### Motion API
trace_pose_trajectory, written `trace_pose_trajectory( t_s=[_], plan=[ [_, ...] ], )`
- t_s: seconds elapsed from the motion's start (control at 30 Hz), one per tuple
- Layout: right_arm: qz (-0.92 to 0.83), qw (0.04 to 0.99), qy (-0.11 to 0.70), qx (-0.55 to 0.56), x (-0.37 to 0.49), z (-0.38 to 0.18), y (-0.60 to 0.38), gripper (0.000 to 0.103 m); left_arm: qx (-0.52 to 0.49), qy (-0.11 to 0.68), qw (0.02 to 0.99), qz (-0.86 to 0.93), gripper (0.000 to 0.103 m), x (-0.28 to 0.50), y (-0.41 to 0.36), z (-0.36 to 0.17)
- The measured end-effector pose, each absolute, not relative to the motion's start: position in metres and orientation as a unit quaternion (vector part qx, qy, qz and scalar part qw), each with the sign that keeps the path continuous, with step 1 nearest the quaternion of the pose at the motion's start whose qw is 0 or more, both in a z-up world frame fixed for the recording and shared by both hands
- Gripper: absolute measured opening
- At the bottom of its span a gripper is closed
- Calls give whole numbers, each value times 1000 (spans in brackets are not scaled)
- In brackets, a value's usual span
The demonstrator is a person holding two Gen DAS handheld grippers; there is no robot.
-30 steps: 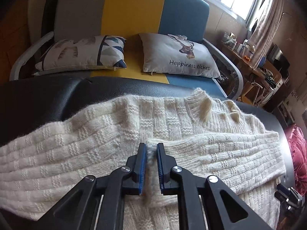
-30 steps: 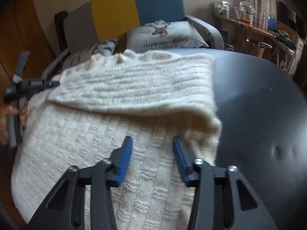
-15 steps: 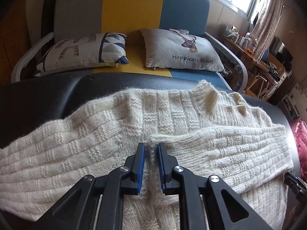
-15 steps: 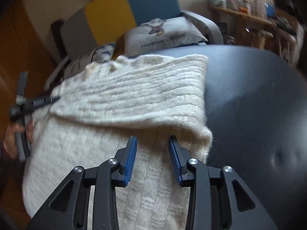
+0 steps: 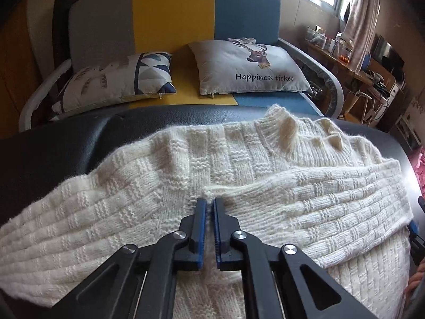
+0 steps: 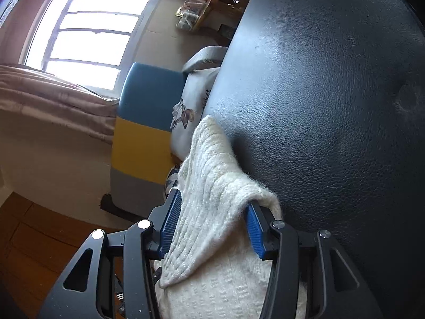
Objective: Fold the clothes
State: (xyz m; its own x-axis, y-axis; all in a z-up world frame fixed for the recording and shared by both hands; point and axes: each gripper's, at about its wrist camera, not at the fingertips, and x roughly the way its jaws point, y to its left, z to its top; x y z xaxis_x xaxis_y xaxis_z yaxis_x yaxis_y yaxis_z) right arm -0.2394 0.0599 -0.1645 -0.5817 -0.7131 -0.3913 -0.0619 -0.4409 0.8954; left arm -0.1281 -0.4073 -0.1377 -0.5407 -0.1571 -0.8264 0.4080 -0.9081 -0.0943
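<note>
A cream knitted sweater [image 5: 239,175] lies spread on a black leather surface [image 5: 66,143], with one sleeve folded across its body. My left gripper [image 5: 208,202] points down at the middle of the sweater and is shut on a small pinch of knit at the sleeve's end. In the right wrist view the picture is rolled onto its side. There my right gripper [image 6: 214,199] straddles the sweater's [image 6: 212,186] folded right edge. Its jaws are opening, with the thick fold lying between the blue pads [image 6: 170,220].
Behind the black surface [image 6: 332,106] stands a grey, yellow and blue sofa [image 5: 172,13] with two pillows [image 5: 247,66]. A cluttered wooden shelf [image 5: 342,55] and a window are at the far right. Part of a hand [image 5: 417,279] shows at the right edge.
My left jaws have closed onto the knit at the sleeve's end. My right gripper has rolled onto its side, dropped to the sweater's right edge, and its jaws have widened around the fold.
</note>
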Motion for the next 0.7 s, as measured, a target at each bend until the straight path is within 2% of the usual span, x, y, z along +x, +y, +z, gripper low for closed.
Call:
trace_pose_trajectory(
  t_s=[0.1, 0.17, 0.33, 0.47, 0.7],
  plan=[
    [-760, 205, -460, 411, -240, -163, 61, 41, 451, 176, 158, -861, 5, -123, -420, -138],
    [-772, 201, -434, 418, -242, -159, 60, 41, 450, 201, 152, -857, 6, -119, -428, -137],
    [-788, 198, -393, 430, -243, -153, 54, 40, 419, 301, 121, -848, 7, -92, -454, -128],
    [-798, 203, -369, 432, -240, -152, 51, 40, 396, 395, 88, -824, 13, -62, -469, -134],
    [-819, 207, -315, 433, -237, -145, 44, 43, 399, 457, 55, -793, 16, -59, -453, -154]
  ],
)
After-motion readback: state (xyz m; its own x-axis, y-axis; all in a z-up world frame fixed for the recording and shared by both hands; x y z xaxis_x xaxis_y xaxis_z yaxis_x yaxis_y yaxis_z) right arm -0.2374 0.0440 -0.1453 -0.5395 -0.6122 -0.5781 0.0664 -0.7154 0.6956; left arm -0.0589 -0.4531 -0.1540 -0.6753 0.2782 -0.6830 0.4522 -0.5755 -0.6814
